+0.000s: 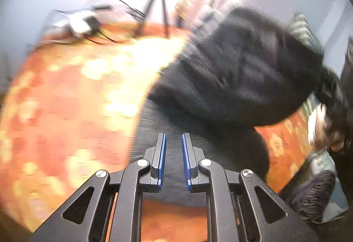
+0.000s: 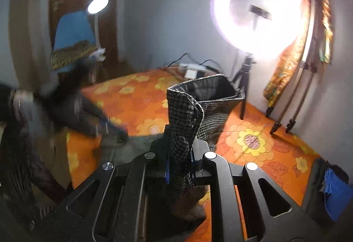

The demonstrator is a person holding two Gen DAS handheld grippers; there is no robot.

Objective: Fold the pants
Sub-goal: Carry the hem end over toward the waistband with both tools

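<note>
Dark grey woven pants (image 1: pixel 240 79) lie partly on the orange flowered bed sheet (image 1: pixel 66 109), blurred by motion. My left gripper (image 1: pixel 173 140) is open, its blue-padded fingers a little apart just above the flat part of the pants, holding nothing. My right gripper (image 2: pixel 179 167) is shut on a fold of the pants (image 2: pixel 183 129), and the open end of a pant leg (image 2: pixel 211 92) stands up in front of it. The left gripper shows blurred at the left of the right wrist view (image 2: pixel 88 118).
A ring light (image 2: pixel 253 15) on a tripod stands by the wall. A power strip with cables (image 1: pixel 81 21) lies at the bed's far edge. A desk lamp (image 2: pixel 98 5) and a blue chair (image 2: pixel 70 34) stand at the left. Blue cloth (image 2: pixel 335 189) lies at the right.
</note>
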